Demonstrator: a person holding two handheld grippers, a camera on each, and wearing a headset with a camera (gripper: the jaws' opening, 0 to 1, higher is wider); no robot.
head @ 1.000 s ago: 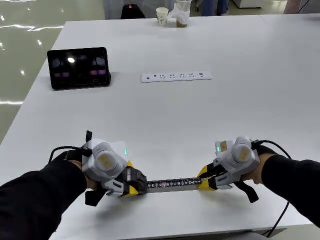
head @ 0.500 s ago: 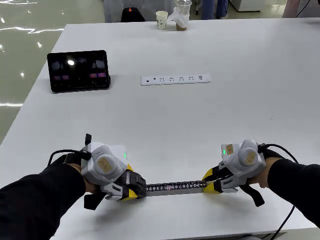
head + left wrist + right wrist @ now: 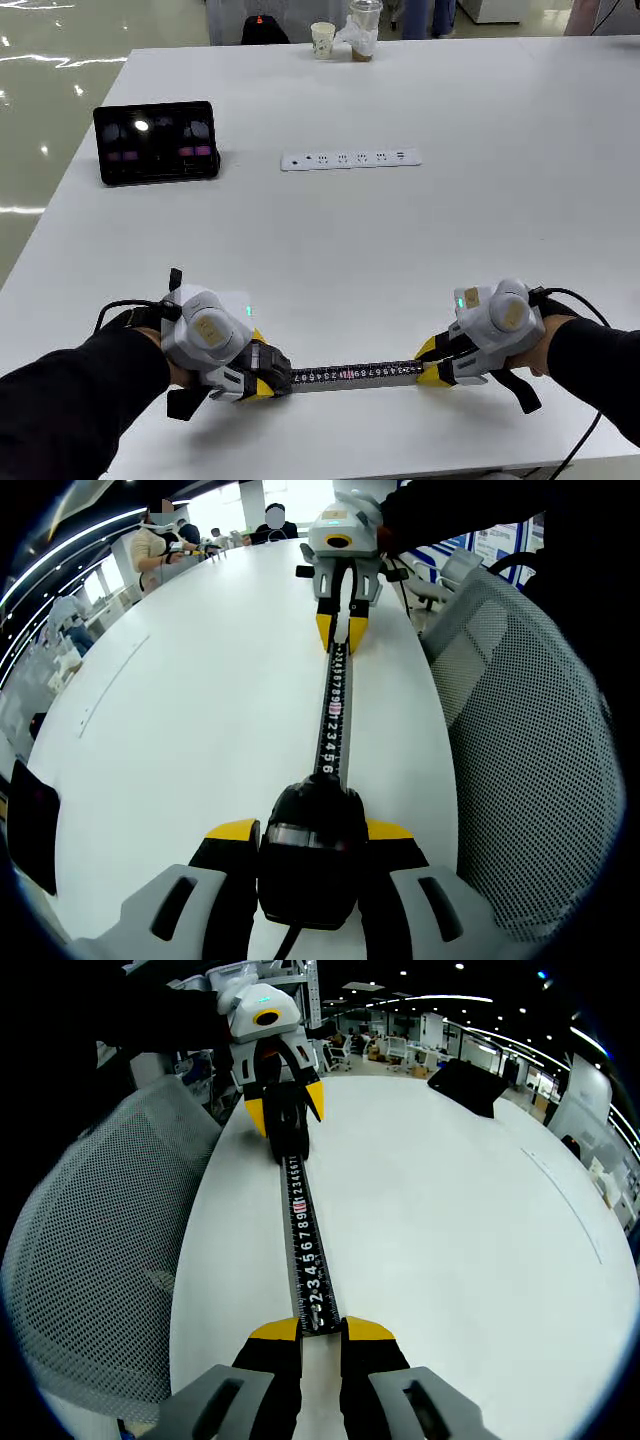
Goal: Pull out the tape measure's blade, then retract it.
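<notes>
Near the front edge of a wide white counter (image 3: 400, 250), a tape measure lies stretched from left to right between two hand-held grippers. The left gripper (image 3: 312, 830) has its yellow-tipped fingers (image 3: 232, 831) closed against both sides of the black, rounded tape measure case (image 3: 272, 372). The case sits between the fingers and fills the gap.

The dark, narrow blade with white numerals (image 3: 355, 375) runs flat along the counter from the case to the right gripper (image 3: 320, 1328). That gripper's yellow-tipped fingers are set narrow, pinching the blade's free end between them.

Further back, the head view takes in a black tablet propped up on the left (image 3: 157, 139) and a long white power strip near the middle (image 3: 350, 158). Paper cups (image 3: 324, 36) stand at the far edge.

The two gripper views look along the blade from either end. They bring the numerals close enough to read, and each shows the opposite gripper at the far end of the blade. They also show a grey mesh chair back (image 3: 520, 710) just beside the counter's edge. In the left gripper view, people sit at the distant end of the room.
</notes>
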